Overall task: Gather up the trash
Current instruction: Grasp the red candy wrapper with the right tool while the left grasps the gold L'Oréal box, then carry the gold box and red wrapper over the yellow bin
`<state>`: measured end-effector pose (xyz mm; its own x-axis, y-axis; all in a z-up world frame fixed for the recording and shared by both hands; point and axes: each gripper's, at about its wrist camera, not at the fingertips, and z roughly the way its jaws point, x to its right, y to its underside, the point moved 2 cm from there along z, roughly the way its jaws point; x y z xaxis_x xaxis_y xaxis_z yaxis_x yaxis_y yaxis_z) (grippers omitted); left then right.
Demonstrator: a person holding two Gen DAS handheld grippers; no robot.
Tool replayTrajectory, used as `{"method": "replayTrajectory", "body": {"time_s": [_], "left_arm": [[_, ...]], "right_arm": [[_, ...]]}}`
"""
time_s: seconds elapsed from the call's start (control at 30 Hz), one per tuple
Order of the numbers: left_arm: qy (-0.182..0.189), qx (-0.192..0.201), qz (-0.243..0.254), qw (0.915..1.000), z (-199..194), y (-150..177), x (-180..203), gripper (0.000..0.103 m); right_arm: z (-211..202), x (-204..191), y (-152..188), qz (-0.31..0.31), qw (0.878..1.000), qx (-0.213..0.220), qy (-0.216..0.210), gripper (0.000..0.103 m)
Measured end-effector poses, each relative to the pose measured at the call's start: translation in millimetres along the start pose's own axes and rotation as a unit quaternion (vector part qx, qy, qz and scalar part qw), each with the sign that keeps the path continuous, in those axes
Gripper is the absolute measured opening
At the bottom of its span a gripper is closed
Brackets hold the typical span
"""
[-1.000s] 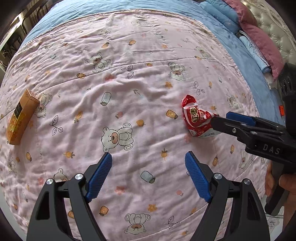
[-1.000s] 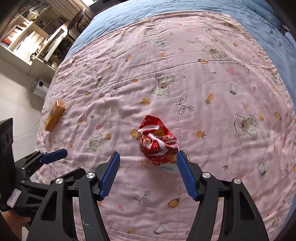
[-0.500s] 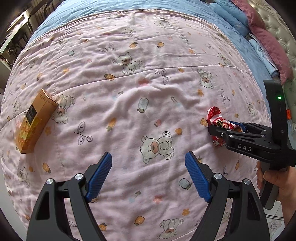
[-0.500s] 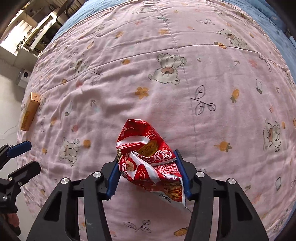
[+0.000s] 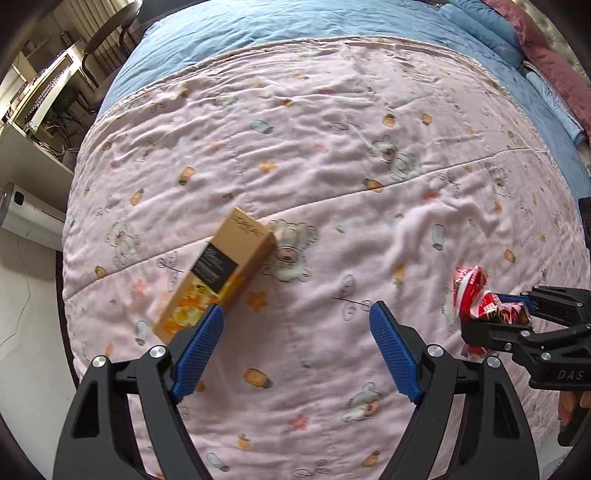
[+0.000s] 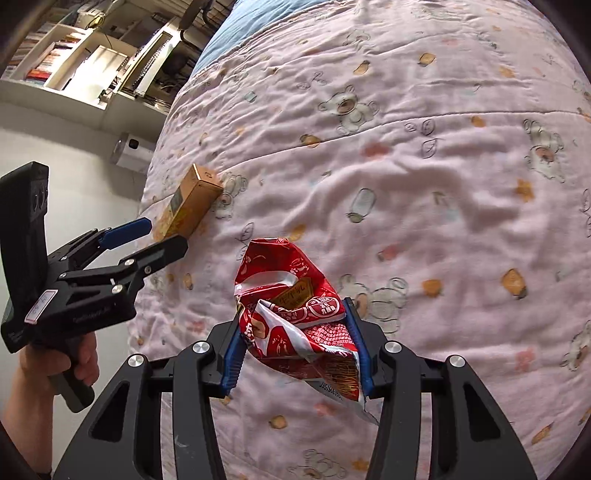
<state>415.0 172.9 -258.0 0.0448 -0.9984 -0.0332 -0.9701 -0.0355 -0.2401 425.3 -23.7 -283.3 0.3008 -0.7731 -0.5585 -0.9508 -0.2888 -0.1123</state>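
Wrapper (image 6: 295, 314) position: pinched between the two blue pads of my right hand-held gripper (image 6: 295, 347), crumpled, red and white, with its torn lower corner hanging past the right pad. The pads press on it from both sides. In the left wrist view the same wrapper (image 5: 480, 299) sits at the tip of the right hand-held gripper (image 5: 517, 317), above the pink quilt (image 5: 351, 147).

My left hand-held gripper (image 5: 295, 343) points steeply down at the bed, its jaws spread wide with nothing between them; only quilt shows in the gap. The tip of its left pad lies just in front of the near end of an orange-brown box (image 5: 218, 280), which lies flat on the quilt near the bed's edge. Whether the pad touches the box I cannot tell.

In the right wrist view my left hand (image 6: 62, 365) wraps around the pistol handle from below, wrist low, holding the left hand-held gripper (image 6: 155, 236) with its fingers aimed toward the box (image 6: 192, 203). Of my right hand (image 5: 572, 406), only some fingers show at the frame edge, on the handle.

A blue cover (image 5: 295, 26) lies beyond the quilt.
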Motion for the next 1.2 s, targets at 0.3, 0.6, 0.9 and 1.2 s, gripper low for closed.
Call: {"method": "replayTrajectory", "body": {"time_s": [0.3, 0.6, 0.9, 1.2], "left_arm": [[-0.018, -0.033, 0.039, 0.9985, 40, -17, -43, 0.081], [0.005, -0.084, -0.023, 0.9962, 84, -15, -59, 0.059], [0.027, -0.070, -0.071, 0.9946, 63, 9, -43, 0.039], [0.127, -0.042, -0.109, 0.9851, -4, 56, 29, 0.038]], "right_arm": [[15, -2, -8, 0.028, 1.000, -0.003, -0.011, 0.048], [19, 7, -7, 0.035, 0.999, -0.008, -0.006, 0.048], [3, 5, 1, 0.029, 1.000, -0.007, -0.005, 0.048], [-45, -2, 39, 0.033, 0.999, 0.011, -0.005, 0.048]]}}
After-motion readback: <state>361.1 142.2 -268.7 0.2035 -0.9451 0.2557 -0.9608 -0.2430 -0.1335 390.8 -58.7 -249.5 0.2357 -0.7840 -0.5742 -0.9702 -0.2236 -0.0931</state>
